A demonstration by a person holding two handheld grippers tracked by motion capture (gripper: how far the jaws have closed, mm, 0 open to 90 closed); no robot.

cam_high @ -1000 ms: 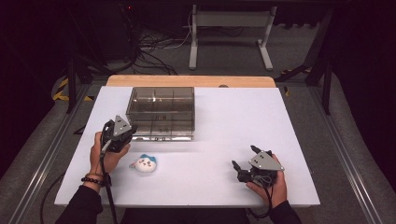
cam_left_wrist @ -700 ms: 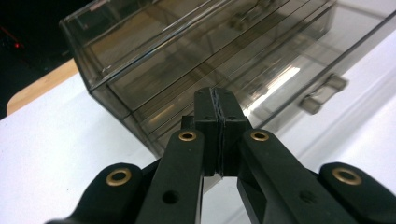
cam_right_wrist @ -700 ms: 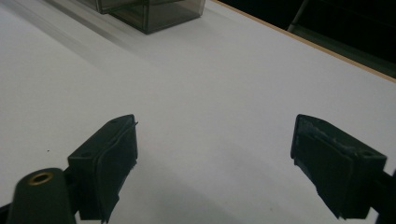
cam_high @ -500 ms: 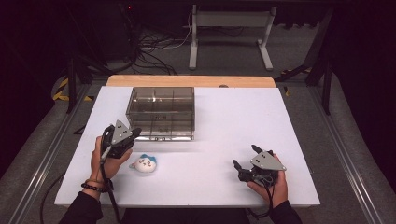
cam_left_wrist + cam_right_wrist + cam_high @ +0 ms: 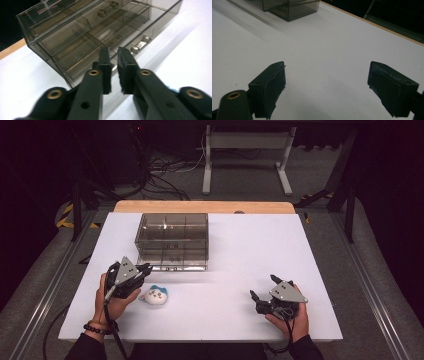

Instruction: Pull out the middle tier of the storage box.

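A smoky clear plastic box (image 5: 172,240) with several compartments and a shut lid stands at the back left of the white table (image 5: 260,250). My left gripper (image 5: 145,268) hovers in front of its left corner, pointing at the box (image 5: 82,32). Its jaws have just been opening and stand a narrow gap apart (image 5: 113,53) with nothing between them. A small white plush toy with blue ears (image 5: 154,295) lies on the table just right of that hand. My right gripper (image 5: 262,286) rests near the front right, wide open (image 5: 327,75) over bare table.
Two metal latches (image 5: 138,46) sit on the box's front face. The table's wooden far edge (image 5: 205,206) borders a dark floor with cables and a metal stand (image 5: 245,150). A cable (image 5: 112,330) trails from the left gripper over the near edge.
The left hand has drawn back a little toward the near edge, away from the box, and its jaws have parted slightly. The right hand and the plush toy have stayed put.
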